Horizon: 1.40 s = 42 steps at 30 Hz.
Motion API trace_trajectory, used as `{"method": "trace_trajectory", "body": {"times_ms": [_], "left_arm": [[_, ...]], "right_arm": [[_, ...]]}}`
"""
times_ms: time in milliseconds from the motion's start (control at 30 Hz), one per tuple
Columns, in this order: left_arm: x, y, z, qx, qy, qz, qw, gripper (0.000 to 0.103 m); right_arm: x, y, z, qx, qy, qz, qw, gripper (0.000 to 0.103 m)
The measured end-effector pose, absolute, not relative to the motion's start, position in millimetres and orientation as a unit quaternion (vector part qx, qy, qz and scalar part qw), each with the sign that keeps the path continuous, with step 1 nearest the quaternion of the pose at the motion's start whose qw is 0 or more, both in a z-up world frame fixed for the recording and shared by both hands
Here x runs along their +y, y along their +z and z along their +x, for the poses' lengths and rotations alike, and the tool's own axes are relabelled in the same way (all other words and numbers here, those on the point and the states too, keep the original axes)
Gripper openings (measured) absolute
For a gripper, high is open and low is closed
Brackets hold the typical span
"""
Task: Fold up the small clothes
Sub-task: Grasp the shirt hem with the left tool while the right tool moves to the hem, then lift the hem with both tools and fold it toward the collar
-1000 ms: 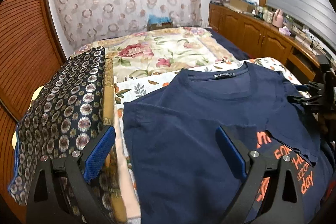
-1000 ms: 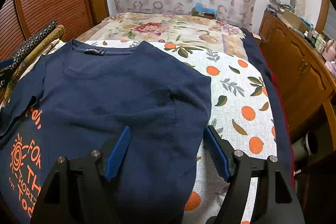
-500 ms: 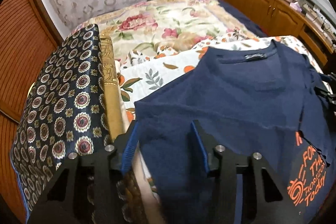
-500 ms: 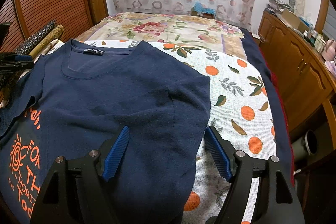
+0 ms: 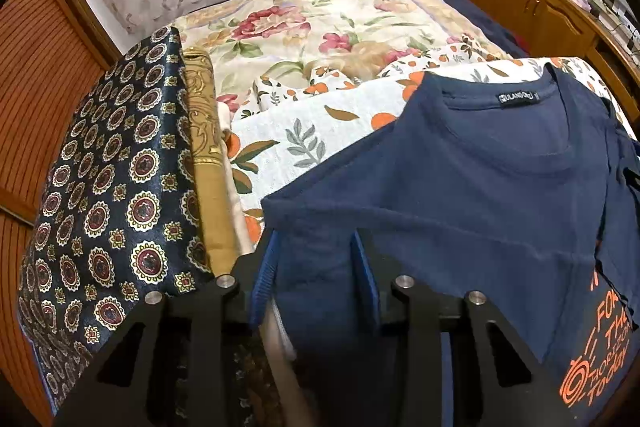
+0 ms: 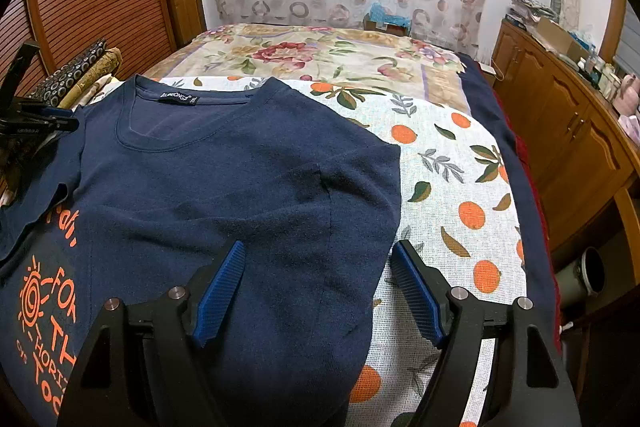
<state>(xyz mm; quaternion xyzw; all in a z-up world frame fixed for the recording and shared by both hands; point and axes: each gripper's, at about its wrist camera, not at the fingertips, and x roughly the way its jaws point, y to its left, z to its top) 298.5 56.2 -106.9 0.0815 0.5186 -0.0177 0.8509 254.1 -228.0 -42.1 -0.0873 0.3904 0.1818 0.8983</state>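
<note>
Navy cotton shirt (image 5: 492, 195), spread on the orange-print sheet (image 6: 452, 187), collar away from us: our left gripper (image 5: 316, 267) has been closing around its left sleeve edge, our right gripper (image 6: 320, 287) gapes above the right sleeve.

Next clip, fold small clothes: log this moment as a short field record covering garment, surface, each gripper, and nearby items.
garment: navy T-shirt, collar away from camera, orange print at lower left
surface: orange-print sheet on the bed
left gripper: jaws have just been closing, a fold of the shirt's sleeve edge bunched between them
right gripper: open, straddling the shirt's right edge
nearby: patterned dark cloth stack left of the shirt
</note>
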Motion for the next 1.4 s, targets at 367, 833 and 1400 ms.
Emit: {"method": "trace_trajectory", "body": {"times_ms": [367,833,1400], "left_arm": [[63.6,-88.8,273.4,0.474,-0.023,0.064,0.878,0.005],[61.0,-57.5,224.6,0.387,-0.072,0.003,0.919,0.005],[44.4,-43.0,169.8,0.323,-0.136,-0.043,0.936,0.004]], "right_arm": [[-229.5,-42.2,253.8,0.39,0.181,-0.087,0.899,0.079],[-244.0,-21.0,253.6,0.371,0.182,-0.078,0.907,0.074],[-222.1,-37.5,301.2,0.404,0.181,-0.08,0.893,0.027]]}}
